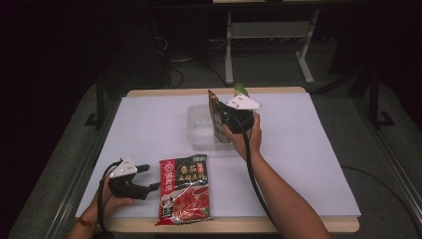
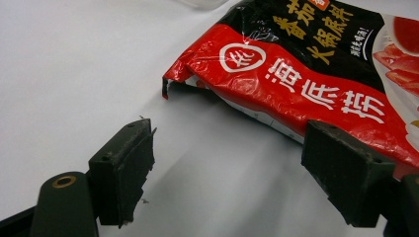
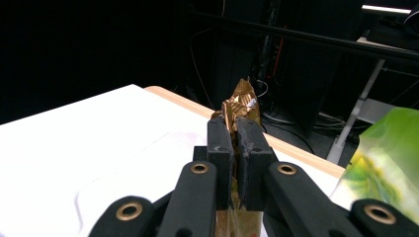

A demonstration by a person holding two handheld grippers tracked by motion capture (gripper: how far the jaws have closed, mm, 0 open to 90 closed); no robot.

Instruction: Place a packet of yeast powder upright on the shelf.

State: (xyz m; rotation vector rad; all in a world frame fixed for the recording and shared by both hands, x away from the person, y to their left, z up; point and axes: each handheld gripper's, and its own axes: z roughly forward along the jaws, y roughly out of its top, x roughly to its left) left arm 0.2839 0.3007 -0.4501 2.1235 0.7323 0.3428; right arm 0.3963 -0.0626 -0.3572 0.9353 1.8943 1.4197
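I count three packets on my screens: one red packet (image 1: 184, 189) lying flat near the table's front edge, one brown-gold packet (image 1: 216, 115) standing on end in the tub, and one green packet (image 1: 242, 89) behind it, of which I see too little to be sure it is a packet at all.

Tubs: one clear tub (image 1: 199, 130).

Grippers: two, a left gripper (image 1: 147, 178) and a right gripper (image 1: 224, 118).

Tables: one table (image 1: 308, 149) with a white top; farther back I make out one pale frame (image 1: 268, 35) on the floor.
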